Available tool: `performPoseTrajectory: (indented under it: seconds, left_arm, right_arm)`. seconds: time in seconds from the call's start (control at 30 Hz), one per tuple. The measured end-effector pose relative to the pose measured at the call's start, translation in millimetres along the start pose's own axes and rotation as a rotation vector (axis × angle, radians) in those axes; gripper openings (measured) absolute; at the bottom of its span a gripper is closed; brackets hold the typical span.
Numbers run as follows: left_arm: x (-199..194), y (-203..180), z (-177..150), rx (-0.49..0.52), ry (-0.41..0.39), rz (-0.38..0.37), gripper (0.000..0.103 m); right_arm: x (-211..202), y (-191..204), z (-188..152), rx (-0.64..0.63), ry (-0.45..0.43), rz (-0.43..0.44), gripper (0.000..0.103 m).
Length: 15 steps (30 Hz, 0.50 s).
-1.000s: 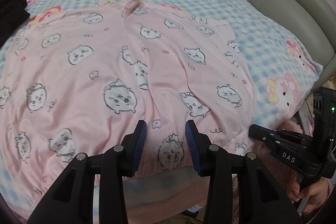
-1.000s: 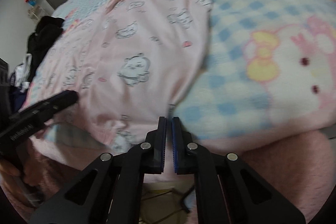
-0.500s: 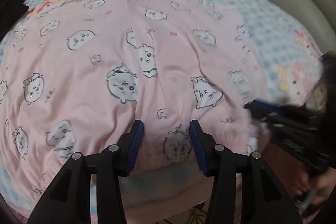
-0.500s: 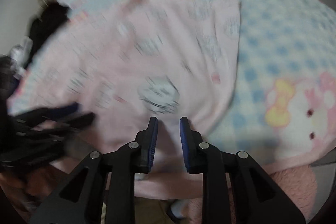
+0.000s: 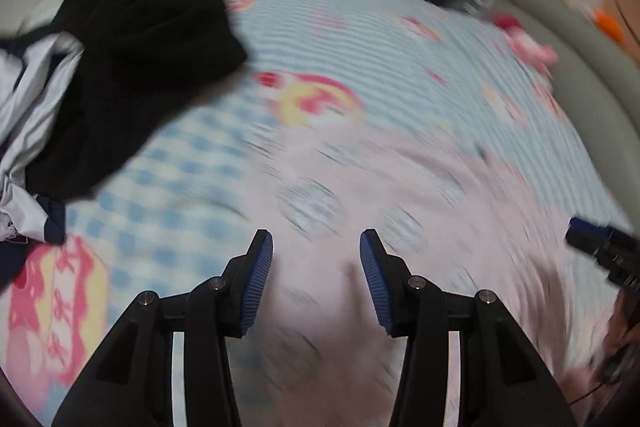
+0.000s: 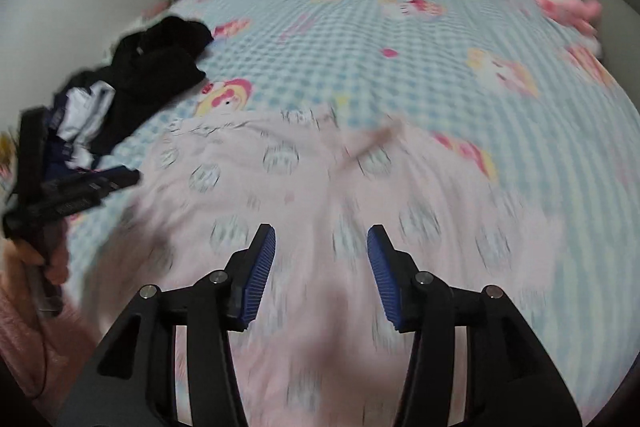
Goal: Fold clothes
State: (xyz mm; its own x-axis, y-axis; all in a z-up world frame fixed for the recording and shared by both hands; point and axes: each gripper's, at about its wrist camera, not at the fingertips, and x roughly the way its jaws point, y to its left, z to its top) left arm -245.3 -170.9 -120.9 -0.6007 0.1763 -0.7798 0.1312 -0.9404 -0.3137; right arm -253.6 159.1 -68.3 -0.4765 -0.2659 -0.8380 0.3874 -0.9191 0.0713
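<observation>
Pink cotton garment with grey cartoon prints point(image 6: 320, 187) lies spread on the blue-and-white checked bedspread point(image 6: 400, 39), blurred in both views. Left gripper point(image 5: 316, 247) hangs over its edge, jaws parted with nothing pinched. Right gripper point(image 6: 321, 243) hangs over its middle, jaws opening, nothing between them but cloth below. Black crumpled clothing point(image 6: 160, 67) sits at ten o'clock; a pink plush toy point(image 6: 568, 7) at two o'clock

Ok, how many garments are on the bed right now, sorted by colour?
Pink printed garment: 1
Black garment: 1
White and navy garment: 1
Total: 3, though the dark pile is blurred and may hide more.
</observation>
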Motion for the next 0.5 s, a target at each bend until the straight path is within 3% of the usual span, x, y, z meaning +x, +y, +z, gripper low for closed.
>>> performPoseTrajectory:
  seconds: [0.13, 0.27, 0.43, 0.5]
  left_arm:
    - [32, 44, 21, -0.185, 0.012, -0.083, 0.048]
    - [62, 58, 37, -0.247, 0.036, -0.117, 0.048]
    - [92, 32, 47, -0.142, 0.106, -0.162, 0.048]
    - [95, 23, 45, -0.105, 0.1, -0.134, 0.038]
  right_arm:
    - [61, 13, 50, -0.023, 0.033, -0.007, 0.049]
    - [125, 6, 90, -0.002, 0.073, -0.05, 0.049]
    - [178, -21, 100, 0.067, 0.175, -0.061, 0.05]
    - [187, -28, 96, 0.093, 0.201, -0.017, 0.049]
